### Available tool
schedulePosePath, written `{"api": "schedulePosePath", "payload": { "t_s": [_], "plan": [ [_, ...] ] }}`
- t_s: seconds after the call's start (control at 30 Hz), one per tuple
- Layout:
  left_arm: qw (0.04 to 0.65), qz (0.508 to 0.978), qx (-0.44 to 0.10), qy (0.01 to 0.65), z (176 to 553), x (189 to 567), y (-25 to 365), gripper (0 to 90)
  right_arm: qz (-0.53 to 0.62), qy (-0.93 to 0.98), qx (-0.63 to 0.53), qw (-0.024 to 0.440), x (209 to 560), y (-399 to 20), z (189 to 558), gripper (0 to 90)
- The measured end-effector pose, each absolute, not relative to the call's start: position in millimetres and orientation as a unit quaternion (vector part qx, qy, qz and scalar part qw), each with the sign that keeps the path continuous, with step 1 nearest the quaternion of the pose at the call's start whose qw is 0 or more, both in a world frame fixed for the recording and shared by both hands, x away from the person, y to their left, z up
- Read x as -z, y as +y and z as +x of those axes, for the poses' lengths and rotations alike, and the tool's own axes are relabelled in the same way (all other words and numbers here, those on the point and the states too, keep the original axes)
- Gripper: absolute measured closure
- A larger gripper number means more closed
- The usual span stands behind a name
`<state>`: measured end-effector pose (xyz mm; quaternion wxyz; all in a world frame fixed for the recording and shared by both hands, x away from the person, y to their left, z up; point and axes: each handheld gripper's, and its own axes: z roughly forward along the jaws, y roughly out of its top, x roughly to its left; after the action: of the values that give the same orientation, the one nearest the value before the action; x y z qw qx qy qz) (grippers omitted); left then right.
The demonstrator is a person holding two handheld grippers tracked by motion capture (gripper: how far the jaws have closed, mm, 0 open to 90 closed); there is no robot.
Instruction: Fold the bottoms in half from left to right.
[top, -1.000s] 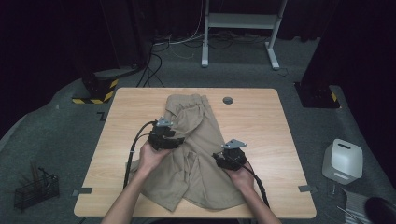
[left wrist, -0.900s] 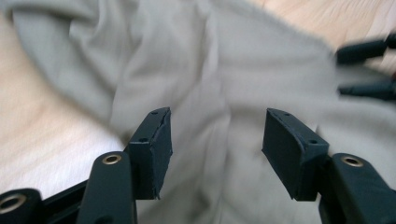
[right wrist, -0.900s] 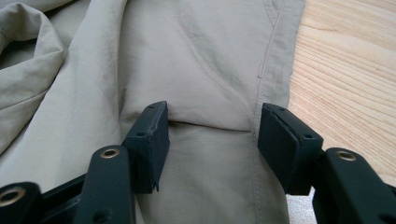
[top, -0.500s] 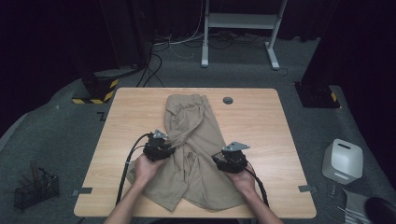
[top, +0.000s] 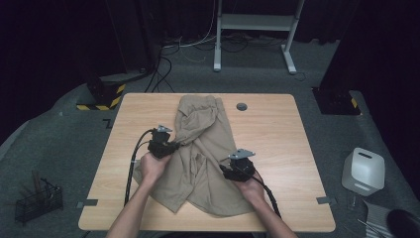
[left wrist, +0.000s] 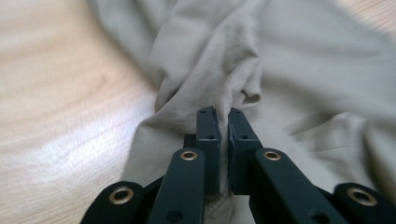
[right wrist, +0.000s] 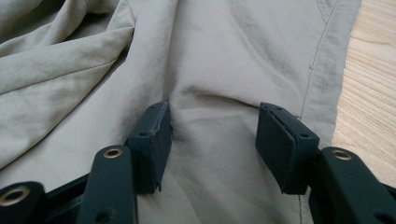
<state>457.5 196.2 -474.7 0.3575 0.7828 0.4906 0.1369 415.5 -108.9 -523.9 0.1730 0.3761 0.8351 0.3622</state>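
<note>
A khaki garment (top: 203, 144) lies crumpled across the middle of the wooden table (top: 277, 129). My left gripper (top: 173, 147) is at the garment's left edge. In the left gripper view its jaws have just been closing, and the left gripper (left wrist: 224, 114) is shut on a raised fold of the garment (left wrist: 289, 70). My right gripper (top: 229, 168) rests on the garment's near right part. In the right gripper view its jaws have just been opening a little. The right gripper (right wrist: 215, 114) stands wide, its tips down on flat cloth (right wrist: 210, 56) near a stitched hem.
A small dark round disc (top: 241, 106) sits on the table beyond the garment. Off the table are a white box (top: 364, 171) on the floor at right, a black rack (top: 37, 201) at left and a white stand (top: 252, 22) behind.
The left gripper has shifted a little left along the garment's edge and closed on a fold of cloth. The right hand has stayed where it was.
</note>
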Motion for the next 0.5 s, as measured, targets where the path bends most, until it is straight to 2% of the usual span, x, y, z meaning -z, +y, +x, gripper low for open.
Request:
{"api": "schedulePosePath", "payload": {
  "t_s": [0.23,0.4,0.5],
  "plan": [
    [0.42,0.785,-0.105,0.443,446.8,446.2,164.6,86.7,0.378,0.835,-0.361,0.173,524.0,-108.5,415.8,44.1],
    [0.414,0.808,-0.076,0.413,451.5,457.0,124.6,86.8,0.379,0.834,-0.36,0.174,523.9,-108.5,415.9,43.1],
    [0.383,0.822,-0.069,0.415,459.5,477.8,105.6,86.8,0.38,0.834,-0.36,0.175,524.0,-108.5,416.1,42.6]
  ]
}}
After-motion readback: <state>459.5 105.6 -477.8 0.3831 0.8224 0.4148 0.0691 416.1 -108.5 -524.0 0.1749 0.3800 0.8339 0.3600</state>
